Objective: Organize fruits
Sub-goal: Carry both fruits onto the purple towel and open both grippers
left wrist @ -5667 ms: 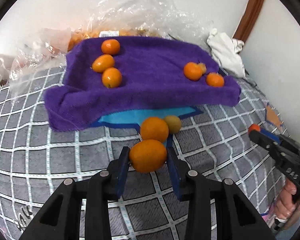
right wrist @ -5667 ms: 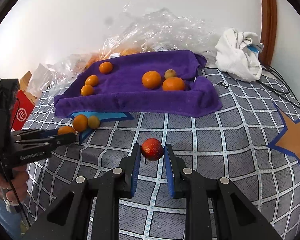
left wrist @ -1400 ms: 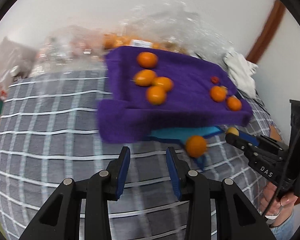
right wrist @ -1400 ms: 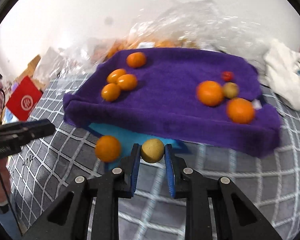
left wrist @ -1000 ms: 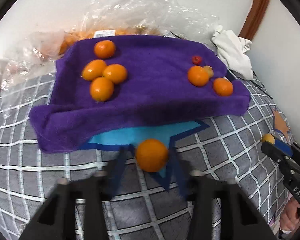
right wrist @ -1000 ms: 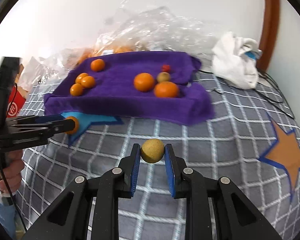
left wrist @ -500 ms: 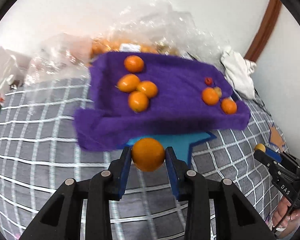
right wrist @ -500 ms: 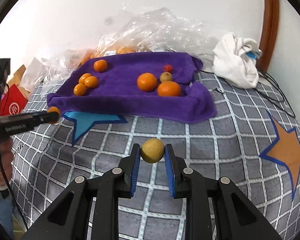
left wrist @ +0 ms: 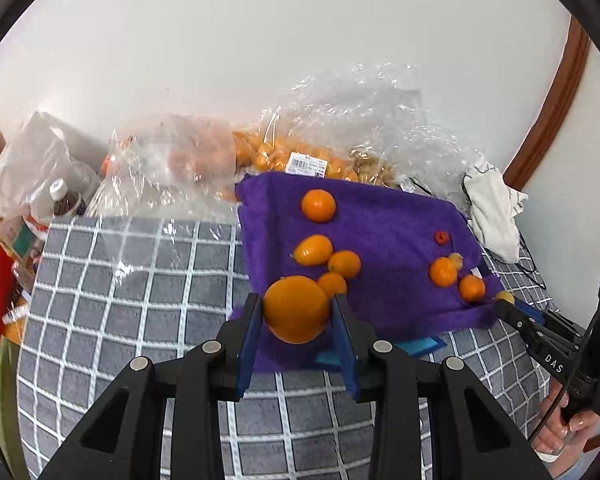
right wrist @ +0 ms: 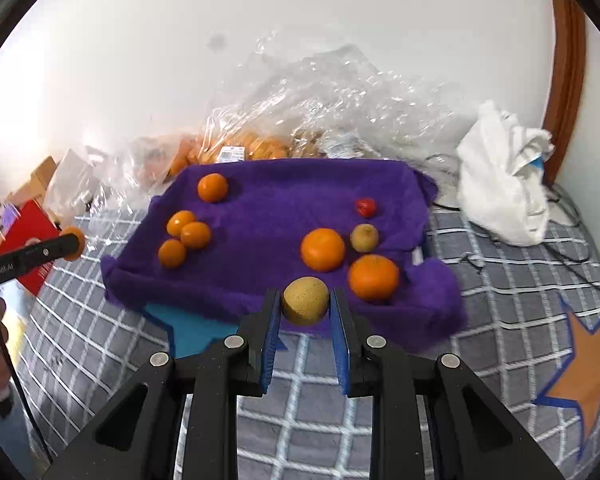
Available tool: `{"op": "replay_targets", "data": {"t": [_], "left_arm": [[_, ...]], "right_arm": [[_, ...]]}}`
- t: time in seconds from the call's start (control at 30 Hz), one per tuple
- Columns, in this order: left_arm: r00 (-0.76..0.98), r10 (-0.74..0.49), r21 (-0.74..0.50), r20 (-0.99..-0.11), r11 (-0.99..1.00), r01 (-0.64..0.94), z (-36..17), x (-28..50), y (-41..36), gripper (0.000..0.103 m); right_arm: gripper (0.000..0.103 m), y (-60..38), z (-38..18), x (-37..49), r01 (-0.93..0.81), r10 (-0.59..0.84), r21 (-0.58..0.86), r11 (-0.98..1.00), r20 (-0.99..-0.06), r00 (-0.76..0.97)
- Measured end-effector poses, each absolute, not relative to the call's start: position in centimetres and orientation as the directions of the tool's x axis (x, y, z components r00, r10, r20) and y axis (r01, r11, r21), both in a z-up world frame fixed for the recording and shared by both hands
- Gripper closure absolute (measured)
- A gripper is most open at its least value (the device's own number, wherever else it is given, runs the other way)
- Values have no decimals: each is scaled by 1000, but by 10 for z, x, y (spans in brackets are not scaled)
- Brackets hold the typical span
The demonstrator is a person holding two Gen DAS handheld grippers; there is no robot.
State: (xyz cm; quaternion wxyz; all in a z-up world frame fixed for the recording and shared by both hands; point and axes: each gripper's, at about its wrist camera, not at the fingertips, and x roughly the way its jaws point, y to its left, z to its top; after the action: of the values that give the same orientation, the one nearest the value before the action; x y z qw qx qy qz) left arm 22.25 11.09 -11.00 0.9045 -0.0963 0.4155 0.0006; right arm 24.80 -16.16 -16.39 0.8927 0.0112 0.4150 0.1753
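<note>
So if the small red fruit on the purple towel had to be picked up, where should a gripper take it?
Across its widest middle, coming down from above. The small red fruit is round and sits alone on the purple towel, so either side has finger room; the brownish fruit lies nearest, toward the camera.

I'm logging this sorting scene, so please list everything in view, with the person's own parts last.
Purple fleece towel: one, on the bed.
Small orange citrus fruits: four, towel's left half.
Larger orange mandarins: two, towel's right half.
Small red fruit: one, right rear of towel.
Yellow-brown round fruit on towel: one, beside the mandarins.
Grey grid-pattern bedspread: one, with stars.
Clear plastic bags of fruit: by the wall.
White crumpled cloth: one, far right.
Red box: one, far left.
Left tongs: shut on a big orange mandarin.
Right tongs: shut on a yellow-brown fruit.
</note>
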Motion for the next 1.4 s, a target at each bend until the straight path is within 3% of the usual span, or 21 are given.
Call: {"op": "replay_targets", "data": {"t": [0.77,1.1,1.4], "left_arm": [[671,-82,-182,-737,980,-80,-92,308,100,70],[604,-139,-253,-785,962,-106,-130,353,106,70],[537,-100,-202,-838,970,-135,-169,368,100,70]], "right_arm": [[78,-123,-171,307,-343,345,167,924,-751,563],[78,-99,-212,313,-428,364,145,892,-791,491],[78,-94,-227,312,-450,383,159,879,-798,465]]}}
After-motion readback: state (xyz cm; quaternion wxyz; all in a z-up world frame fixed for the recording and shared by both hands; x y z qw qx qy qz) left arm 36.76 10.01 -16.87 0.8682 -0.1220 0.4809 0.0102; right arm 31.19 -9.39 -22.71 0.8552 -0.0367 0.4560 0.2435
